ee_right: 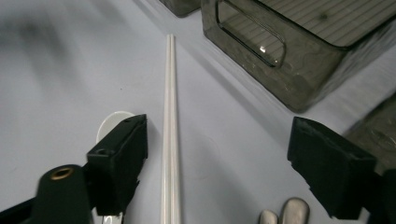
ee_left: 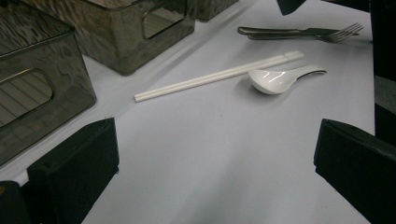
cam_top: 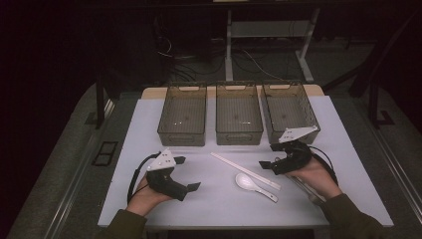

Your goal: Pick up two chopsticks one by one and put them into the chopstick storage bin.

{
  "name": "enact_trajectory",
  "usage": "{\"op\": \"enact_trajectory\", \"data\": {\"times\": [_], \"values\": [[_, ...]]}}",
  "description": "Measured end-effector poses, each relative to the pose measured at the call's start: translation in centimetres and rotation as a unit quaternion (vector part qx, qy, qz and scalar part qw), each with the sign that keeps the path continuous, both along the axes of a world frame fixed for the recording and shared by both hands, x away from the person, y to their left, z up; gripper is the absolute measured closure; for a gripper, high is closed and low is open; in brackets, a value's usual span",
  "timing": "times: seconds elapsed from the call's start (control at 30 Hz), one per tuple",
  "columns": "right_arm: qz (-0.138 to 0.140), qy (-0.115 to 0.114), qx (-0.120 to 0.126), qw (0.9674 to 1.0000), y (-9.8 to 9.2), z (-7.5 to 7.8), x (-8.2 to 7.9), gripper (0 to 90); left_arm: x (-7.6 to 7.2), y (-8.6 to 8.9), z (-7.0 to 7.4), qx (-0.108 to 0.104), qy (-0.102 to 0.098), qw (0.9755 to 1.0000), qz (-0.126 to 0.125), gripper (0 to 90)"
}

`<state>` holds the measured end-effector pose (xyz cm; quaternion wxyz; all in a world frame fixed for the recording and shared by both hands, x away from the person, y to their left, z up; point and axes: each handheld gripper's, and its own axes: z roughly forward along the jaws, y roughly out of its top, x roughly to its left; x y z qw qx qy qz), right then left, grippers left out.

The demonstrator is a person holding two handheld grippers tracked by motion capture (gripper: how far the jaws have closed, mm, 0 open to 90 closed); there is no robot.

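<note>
Both tongs stand spread, holding nothing: the left gripper [cam_top: 185,173] near the table's front, the right gripper [cam_top: 267,156] over the pair of white plastic chopsticks [cam_top: 246,171], beside the glossy white ceramic spoon [cam_top: 255,186]; no readable writing anywhere

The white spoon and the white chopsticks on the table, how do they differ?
The spoon is short, with a rounded glossy bowl; the chopsticks are long, thin and straight. The spoon is one piece; the chopsticks are two sticks lying side by side. The chopsticks lie closer to the bins than the spoon. Both are white and lie flat on the table.
</note>
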<state>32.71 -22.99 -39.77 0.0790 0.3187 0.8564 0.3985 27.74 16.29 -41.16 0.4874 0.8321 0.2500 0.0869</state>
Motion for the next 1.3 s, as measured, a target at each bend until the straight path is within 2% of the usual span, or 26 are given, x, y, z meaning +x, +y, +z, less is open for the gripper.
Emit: {"op": "enact_trajectory", "data": {"times": [0.1,0.13,0.17,0.2,0.23,0.3,0.4,0.47,0.5,0.57,0.6,0.87,1.0,1.3], "values": [[0.006,-0.002,-0.002,1.0,0.6,0.0,0.4,25.2,0.0,0.0,0.0,-0.001,0.0,1.0,-0.001,0.0],[0.009,-0.001,-0.003,1.0,1.0,0.0,0.5,29.2,0.0,0.0,0.0,-0.001,-0.001,1.0,0.0,0.0],[0.009,-0.001,-0.003,1.0,1.0,0.0,0.5,29.2,0.0,0.0,0.0,-0.001,-0.001,1.0,0.001,0.0],[0.018,0.001,-0.003,0.9998,1.4,-0.1,0.6,34.2,0.0,0.0,0.0,-0.001,-0.001,1.0,0.001,0.0],[0.018,0.001,-0.003,0.9998,1.4,-0.1,0.6,34.2,0.0,0.0,0.0,-0.002,0.0,1.0,0.001,0.0],[0.018,-0.006,-0.009,0.9998,2.1,-0.2,0.8,37.3,0.0,0.0,0.0,-0.001,0.0,1.0,0.0,0.0],[0.026,0.002,-0.005,0.9996,2.6,-0.2,1.0,43.9,0.0,0.0,0.0,0.001,0.0,1.0,-0.002,0.0],[0.028,0.004,-0.006,0.9996,2.9,-0.3,1.0,45.3,0.0,0.0,0.0,0.001,-0.001,1.0,-0.002,0.0],[0.035,0.009,-0.011,0.9993,3.3,-0.4,1.0,49.5,0.0,0.0,0.0,0.0,-0.001,1.0,-0.001,0.0],[0.04,0.008,-0.012,0.9991,3.4,-0.5,1.0,50.8,0.0,0.0,0.0,-0.001,0.0,1.0,-0.001,0.0],[0.043,0.017,-0.021,0.9987,3.7,-0.7,1.0,55.2,0.0,0.0,0.0,0.001,0.0,1.0,-0.002,0.0],[0.056,0.04,-0.05,0.9964,4.4,-1.5,1.0,68.5,-0.1,0.0,0.0,0.001,0.0,1.0,-0.003,0.0],[0.059,0.053,-0.064,0.9948,4.6,-1.8,1.0,72.7,-0.1,0.0,0.0,0.0,0.0,1.0,-0.001,0.0],[0.062,0.06,-0.089,0.9923,5.1,-2.4,0.9,78.3,-0.1,0.0,0.0,0.0,-0.001,1.0,-0.002,0.0]]}}
